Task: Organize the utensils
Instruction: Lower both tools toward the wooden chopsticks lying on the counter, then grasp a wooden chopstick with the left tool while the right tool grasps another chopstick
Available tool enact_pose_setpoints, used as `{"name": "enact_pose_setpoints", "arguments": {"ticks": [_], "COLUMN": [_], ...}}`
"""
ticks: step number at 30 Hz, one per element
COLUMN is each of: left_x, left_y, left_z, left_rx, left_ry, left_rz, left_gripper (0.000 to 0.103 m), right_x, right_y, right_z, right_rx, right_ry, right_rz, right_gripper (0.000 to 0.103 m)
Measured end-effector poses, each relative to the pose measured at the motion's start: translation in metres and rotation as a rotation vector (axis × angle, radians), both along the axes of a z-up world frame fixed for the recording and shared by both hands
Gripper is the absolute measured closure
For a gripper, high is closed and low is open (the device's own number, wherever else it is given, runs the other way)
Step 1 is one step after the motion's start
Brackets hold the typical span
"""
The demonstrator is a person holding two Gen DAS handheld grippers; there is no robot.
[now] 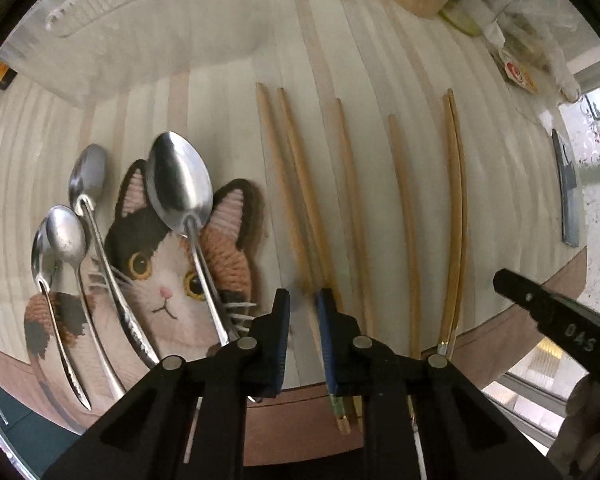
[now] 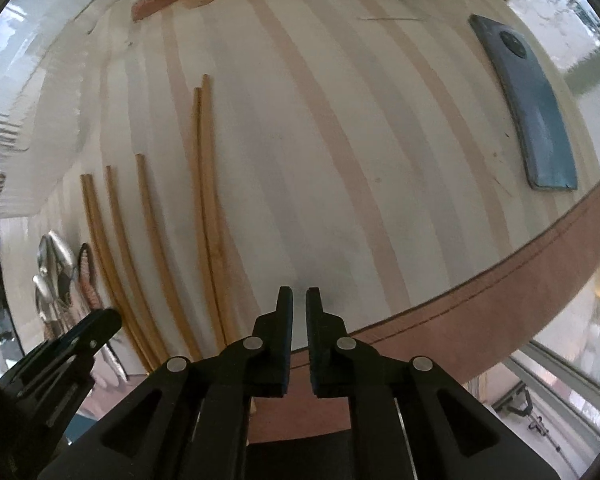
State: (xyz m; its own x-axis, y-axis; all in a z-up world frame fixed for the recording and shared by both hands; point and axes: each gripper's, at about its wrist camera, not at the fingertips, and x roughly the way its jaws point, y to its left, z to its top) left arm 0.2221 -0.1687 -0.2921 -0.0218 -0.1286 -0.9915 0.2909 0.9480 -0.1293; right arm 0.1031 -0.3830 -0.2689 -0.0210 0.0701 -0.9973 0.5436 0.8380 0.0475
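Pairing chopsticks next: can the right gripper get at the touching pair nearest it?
Probably yes: the pair lies flat just beside the right gripper, with only bare tablecloth between them. Its nearly closed jaws would need opening first.

My table [image 1: 228, 92] wears a pale striped cloth with a brown hem. Left of the wooden chopsticks [image 1: 352, 208] lies a cat-face mat [image 1: 168, 280] bearing four spoons [image 1: 180, 184]. Far right of the chopsticks rests a blue phone [image 2: 536, 116].
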Motion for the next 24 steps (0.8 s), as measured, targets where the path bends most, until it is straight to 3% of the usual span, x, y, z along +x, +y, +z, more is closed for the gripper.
{"name": "enact_pose_setpoints", "arguments": {"ticks": [6, 16, 20, 24], "left_x": [-0.008, -0.021, -0.023, -0.019], "left_y": [-0.011, 0.012, 0.011, 0.013], "left_z": [-0.006, 0.008, 0.013, 0.008], "left_rx": [0.032, 0.041, 0.043, 0.042], "left_ry": [-0.015, -0.007, -0.007, -0.008], "left_rz": [0.016, 0.069, 0.067, 0.065], "left_gripper": [0.099, 0.099, 0.099, 0.098], "right_x": [0.012, 0.039, 0.048, 0.053], "right_y": [0.001, 0.012, 0.021, 0.020], "right_z": [0.003, -0.021, -0.021, -0.019], "right_rx": [0.049, 0.153, 0.075, 0.030], "right_ry": [-0.041, -0.054, -0.037, -0.014], "right_rz": [0.016, 0.058, 0.123, 0.139], "right_gripper": [0.080, 0.080, 0.085, 0.097]}}
